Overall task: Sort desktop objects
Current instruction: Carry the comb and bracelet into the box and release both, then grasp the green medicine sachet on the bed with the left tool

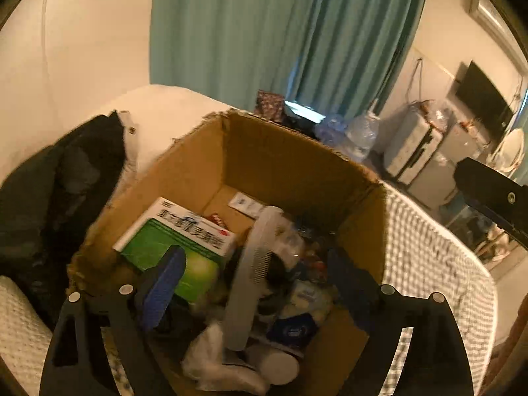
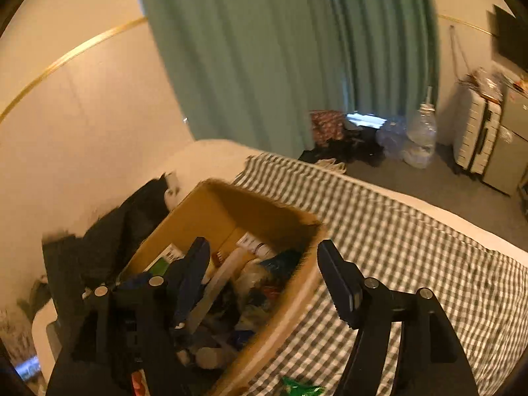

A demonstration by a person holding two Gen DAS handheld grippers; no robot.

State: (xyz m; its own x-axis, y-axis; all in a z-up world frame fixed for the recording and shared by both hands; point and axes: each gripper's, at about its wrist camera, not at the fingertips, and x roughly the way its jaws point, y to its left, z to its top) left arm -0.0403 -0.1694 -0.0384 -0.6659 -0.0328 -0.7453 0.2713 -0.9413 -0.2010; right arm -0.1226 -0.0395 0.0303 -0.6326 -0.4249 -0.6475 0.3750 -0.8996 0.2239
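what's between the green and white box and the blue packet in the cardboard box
A pale comb lies between the green and white box and the blue packet, seen in the left wrist view.

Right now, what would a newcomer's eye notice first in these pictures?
First, the open cardboard box on the checked cloth, crammed with small things. Inside it, a green and white carton lies at the left and a pale comb in the middle. Behind, a teal curtain hangs.
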